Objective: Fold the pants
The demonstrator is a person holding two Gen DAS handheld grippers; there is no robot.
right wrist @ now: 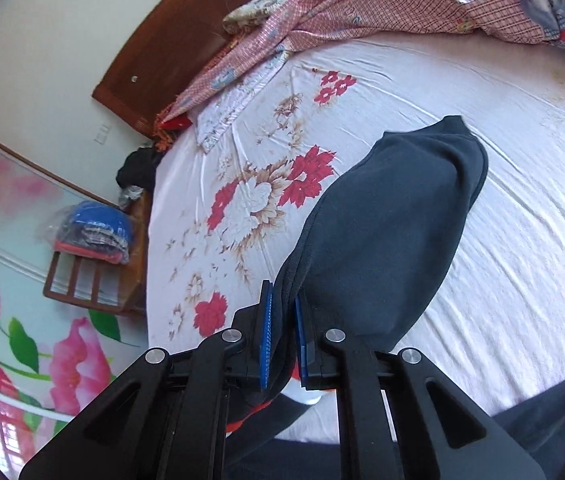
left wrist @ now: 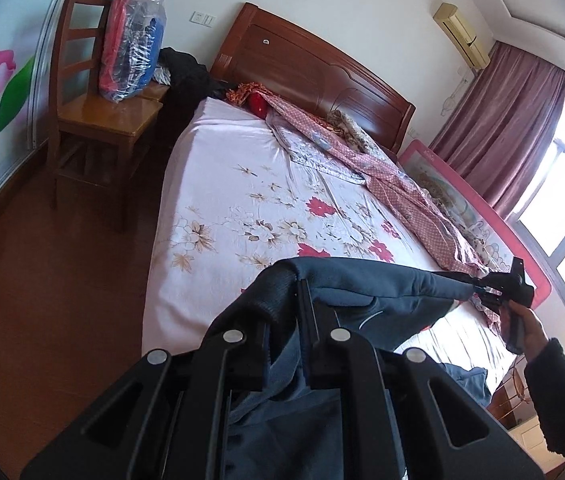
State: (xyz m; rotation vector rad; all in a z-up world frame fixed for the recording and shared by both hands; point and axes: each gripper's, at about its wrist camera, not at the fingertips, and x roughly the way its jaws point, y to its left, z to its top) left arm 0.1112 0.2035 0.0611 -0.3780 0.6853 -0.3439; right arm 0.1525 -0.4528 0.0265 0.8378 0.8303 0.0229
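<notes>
Dark blue pants (left wrist: 366, 284) hang stretched between both grippers above the near edge of a bed. My left gripper (left wrist: 282, 280) is shut on one end of the waistband, with cloth bunched between its fingers. My right gripper (right wrist: 282, 304) is shut on the other end; it also shows in the left wrist view (left wrist: 482, 290), held by a hand at the right. In the right wrist view the pants (right wrist: 382, 220) drape forward over the floral bed sheet (right wrist: 502, 272). More of the pants hangs below both grippers, partly hidden.
The bed (left wrist: 210, 216) has a wooden headboard (left wrist: 322, 72). A crumpled pink patterned quilt (left wrist: 402, 184) lies along its far side by a pink bed rail (left wrist: 482, 216). A wooden chair (left wrist: 98, 112) with a plastic bag of clothes (left wrist: 134, 32) stands left of the bed on a brown floor (left wrist: 50, 280).
</notes>
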